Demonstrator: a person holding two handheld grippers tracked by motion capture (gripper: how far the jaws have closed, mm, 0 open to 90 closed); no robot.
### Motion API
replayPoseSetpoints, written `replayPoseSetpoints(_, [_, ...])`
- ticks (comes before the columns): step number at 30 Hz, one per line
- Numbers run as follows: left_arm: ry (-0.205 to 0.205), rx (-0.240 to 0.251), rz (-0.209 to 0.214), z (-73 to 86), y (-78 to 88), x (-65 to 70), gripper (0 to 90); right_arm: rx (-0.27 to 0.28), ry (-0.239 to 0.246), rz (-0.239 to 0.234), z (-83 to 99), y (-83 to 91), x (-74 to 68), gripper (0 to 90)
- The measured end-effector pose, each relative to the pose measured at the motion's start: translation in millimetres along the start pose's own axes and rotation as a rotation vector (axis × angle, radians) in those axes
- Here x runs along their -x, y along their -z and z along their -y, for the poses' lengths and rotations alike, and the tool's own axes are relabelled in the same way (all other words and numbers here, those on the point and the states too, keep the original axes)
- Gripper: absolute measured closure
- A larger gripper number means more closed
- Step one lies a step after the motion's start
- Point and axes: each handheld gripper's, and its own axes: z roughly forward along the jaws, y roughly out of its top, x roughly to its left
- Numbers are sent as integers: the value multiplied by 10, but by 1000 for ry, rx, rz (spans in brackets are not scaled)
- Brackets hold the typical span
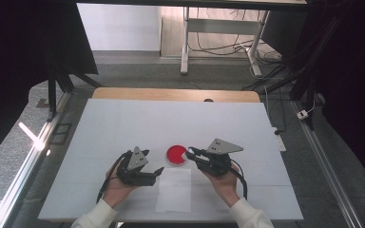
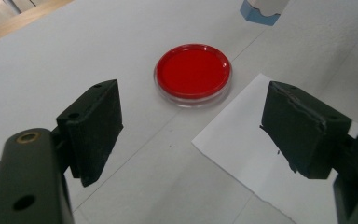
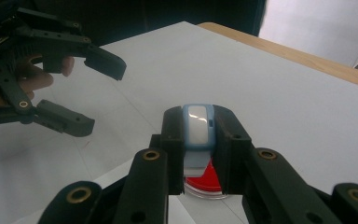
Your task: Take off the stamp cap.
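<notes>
The right gripper (image 3: 198, 144) has its jaws closed tight on a small white and pale-blue object (image 3: 198, 125), pressed between both pads and standing upright just above the near edge of the red dish (image 3: 206, 179). In the high view the right gripper (image 1: 191, 153) sits at the right rim of the red dish (image 1: 176, 155), its tip touching or just over that rim (which of the two cannot be told from there). The left gripper (image 2: 191, 135) has its jaws wide apart with nothing between them; they point at the red dish (image 2: 193, 73), which lies a little beyond them, and the right-hand pad hangs over a corner of the paper sheet (image 2: 256, 154). In the high view the left gripper (image 1: 158, 171) lies to the left of the dish and near it, beside the paper sheet (image 1: 174, 190), which lies just in front of the dish on the person's side.

No brand, label or writing can be read on the dish or on the held object.

The counter (image 1: 123, 128) is covered in plain white, with a strip of wood showing at its far edge. Beyond the counter, the room has grey carpet, the metal legs of another desk and loose cables on the floor.
</notes>
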Motion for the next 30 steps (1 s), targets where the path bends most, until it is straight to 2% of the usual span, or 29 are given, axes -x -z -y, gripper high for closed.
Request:
replayPoseSetpoints(22, [-35, -3, 29, -166, -233, 141, 208, 23, -16, 36, -7, 29, 27, 749])
replayPoseSetpoints(30, [-44, -2, 25, -202, -289, 186, 216, 31, -27, 33, -12, 34, 23, 749])
